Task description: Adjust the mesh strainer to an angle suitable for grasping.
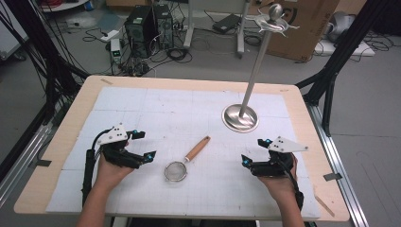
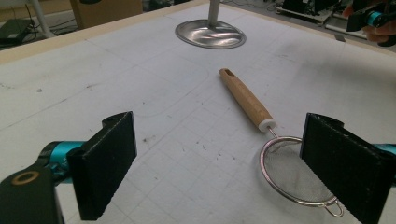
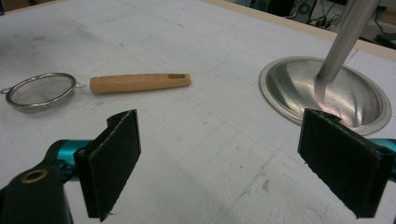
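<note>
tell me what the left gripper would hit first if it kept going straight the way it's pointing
Probably the small round metal mesh strainer with the wooden handle. The left gripper has its jaws open, and the strainer's bowl lies just ahead by one jaw, so that jaw would likely meet the rim first.

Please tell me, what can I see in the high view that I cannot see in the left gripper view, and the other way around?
High view alone: the top of the metal stand with its hooks, the computers on the floor, and both forearms.

Left gripper view alone: the hanging hole at the end of the strainer's wooden handle, the fine mesh, and the open left gripper with nothing between its jaws.

Both: the strainer, the stand's round base, the white mat, and the right gripper.
</note>
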